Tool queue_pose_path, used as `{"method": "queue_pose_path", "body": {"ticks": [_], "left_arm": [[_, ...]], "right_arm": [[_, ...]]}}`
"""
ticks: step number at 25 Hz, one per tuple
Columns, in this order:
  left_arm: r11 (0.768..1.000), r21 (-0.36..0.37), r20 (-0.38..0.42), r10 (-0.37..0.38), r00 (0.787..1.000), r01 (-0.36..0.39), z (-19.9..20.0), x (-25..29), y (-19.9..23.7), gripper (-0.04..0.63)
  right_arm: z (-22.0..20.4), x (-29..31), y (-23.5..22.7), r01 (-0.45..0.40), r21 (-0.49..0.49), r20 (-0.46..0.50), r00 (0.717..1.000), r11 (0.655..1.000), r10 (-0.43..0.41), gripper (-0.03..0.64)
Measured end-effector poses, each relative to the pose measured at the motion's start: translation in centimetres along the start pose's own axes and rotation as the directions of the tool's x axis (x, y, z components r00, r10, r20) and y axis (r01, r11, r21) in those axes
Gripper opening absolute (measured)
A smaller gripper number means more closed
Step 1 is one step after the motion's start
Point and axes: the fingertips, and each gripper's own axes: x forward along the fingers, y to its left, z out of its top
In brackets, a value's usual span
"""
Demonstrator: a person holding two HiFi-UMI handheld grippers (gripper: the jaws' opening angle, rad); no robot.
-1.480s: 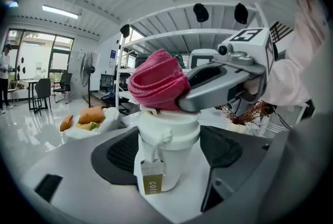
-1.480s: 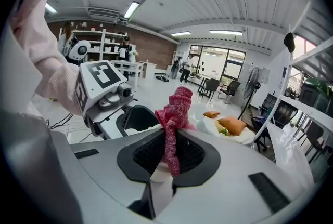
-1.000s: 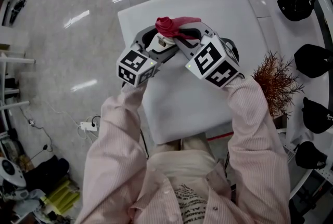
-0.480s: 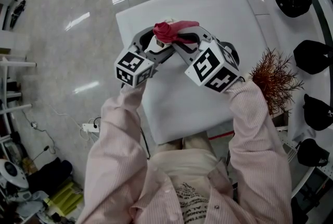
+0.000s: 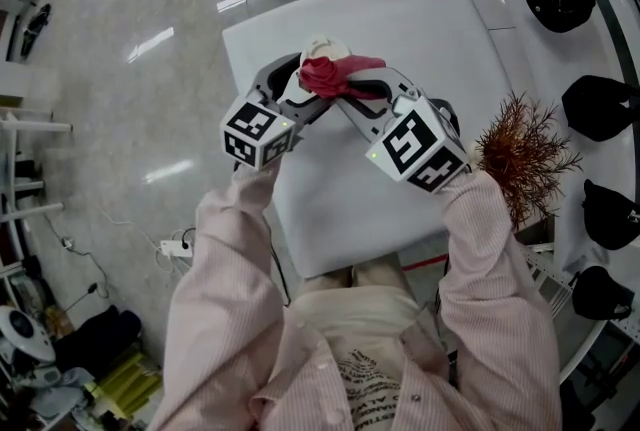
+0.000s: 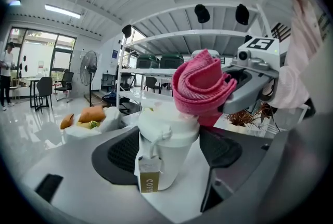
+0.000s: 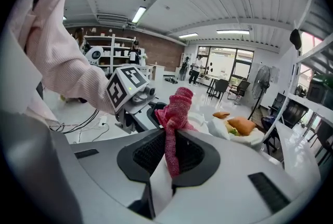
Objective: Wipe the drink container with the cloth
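White table (image 5: 425,24) below; left gripper (image 6: 167,158) jaws clamp upright drink container (image 6: 165,132), right gripper (image 7: 169,158) pinches cloth (image 7: 177,106) pressed on its lid, above left jaws

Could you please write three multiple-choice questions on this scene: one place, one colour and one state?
1. Where does the cloth touch the drink container? A its lid; B its base; C nowhere.
2. What colour is the cloth? A blue; B pink-red; C green.
3. How is the right gripper? A open, empty; B shut on the container; C shut on the cloth.
Answers: 1 A, the left gripper view shows it on the lid; 2 B, plain in every view; 3 C, its jaws pinch the cloth.
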Motion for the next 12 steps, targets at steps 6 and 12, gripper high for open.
{"method": "queue_pose_path", "body": {"ticks": [6,12], "left_arm": [[1.000,-0.012,-0.008,0.006,1.000,-0.006,-0.1,0.1,-0.1,0.360],[0.999,-0.030,-0.018,0.019,1.000,-0.019,-0.8,-0.1,0.2,0.360]], "right_arm": [[-0.2,-1.9,-0.8,0.076,0.151,0.077,0.993,0.986,-0.089,0.037],[-1.4,-4.1,-4.3,0.169,0.695,0.243,0.859,0.699,-0.450,0.037]]}}
